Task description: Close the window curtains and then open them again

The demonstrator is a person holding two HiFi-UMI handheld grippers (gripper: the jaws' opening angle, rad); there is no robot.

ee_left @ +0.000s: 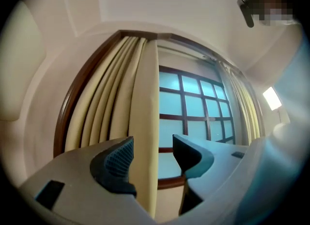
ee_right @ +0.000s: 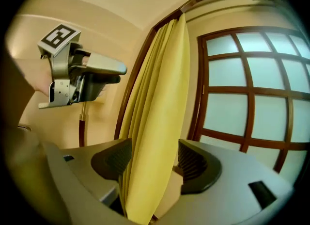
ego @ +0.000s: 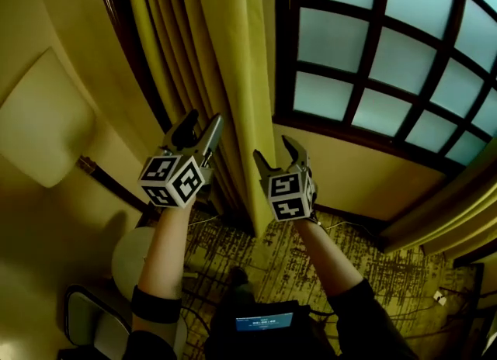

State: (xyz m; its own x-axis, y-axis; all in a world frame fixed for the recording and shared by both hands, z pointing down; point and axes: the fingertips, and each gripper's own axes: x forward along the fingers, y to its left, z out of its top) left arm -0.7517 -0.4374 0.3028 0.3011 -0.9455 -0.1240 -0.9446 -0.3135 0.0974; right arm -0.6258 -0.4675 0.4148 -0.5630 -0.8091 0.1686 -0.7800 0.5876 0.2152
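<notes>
The yellow left curtain [ego: 225,64] hangs gathered in folds beside the dark-framed window [ego: 373,40], whose frosted panes are uncovered. My left gripper [ego: 203,122] is raised at the curtain's folds, and my right gripper [ego: 276,153] stands just right of it at the curtain's free edge. In the left gripper view the jaws [ee_left: 152,153] are open; the curtain's edge [ee_left: 145,112] runs between them next to the left pad, with window showing in the gap. In the right gripper view the jaws [ee_right: 155,158] are open around the curtain [ee_right: 160,98], and the left gripper [ee_right: 82,76] shows at upper left.
A second yellow curtain [ego: 443,219] hangs gathered at the window's right side. A pale lamp shade [ego: 43,118] on a dark pole stands at the left wall. Below it are a round white table [ego: 132,261] and a chair [ego: 93,320] on patterned carpet [ego: 373,273].
</notes>
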